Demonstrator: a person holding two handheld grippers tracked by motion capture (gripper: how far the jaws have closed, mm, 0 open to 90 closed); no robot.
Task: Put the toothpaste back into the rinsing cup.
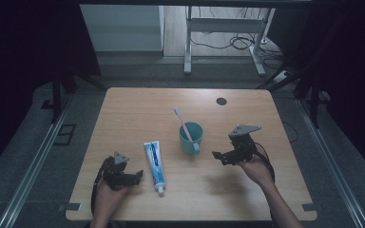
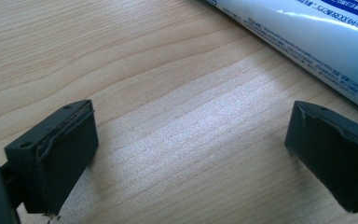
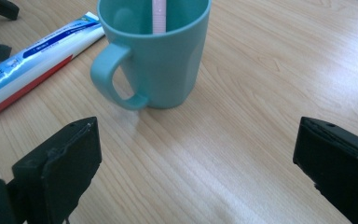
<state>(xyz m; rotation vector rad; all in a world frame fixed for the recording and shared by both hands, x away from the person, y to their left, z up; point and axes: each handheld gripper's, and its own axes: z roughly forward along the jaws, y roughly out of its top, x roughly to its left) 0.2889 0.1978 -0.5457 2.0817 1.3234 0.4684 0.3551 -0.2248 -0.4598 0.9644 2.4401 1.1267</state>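
Teal mug (image 1: 190, 137) upright mid-desk, handle turned toward the person's side. One thing in it: a pink toothbrush (image 1: 181, 120), handle down in the mug, head sticking out over the far-left rim, leaning. In the right gripper view the mug (image 3: 161, 56) sits dead ahead, handle on the left of frame, with the toothbrush (image 3: 159, 16) handle visible inside it.

Toothpaste tube (image 1: 155, 161) lies flat on the desk (image 1: 247, 194) just left of the mug, not touching it, cap end toward the person.

Right gripper (image 1: 224, 158): held off the desk to the right of the mug, near it, no contact. Jaws spread wide, nothing between them but bare desk. Mug is in front of the jaw gap, not inside it.

Left gripper (image 1: 135, 176): low at the near-left, just left of the tube's cap end. Jaws wide apart as well, empty. In the left gripper view the toothpaste tube (image 2: 307, 37) runs across the top right, just beyond the right-hand jaw; can't tell if that jaw touches it.

Dark round hole (image 1: 221, 101) in the desk at the far side, well apart from everything.
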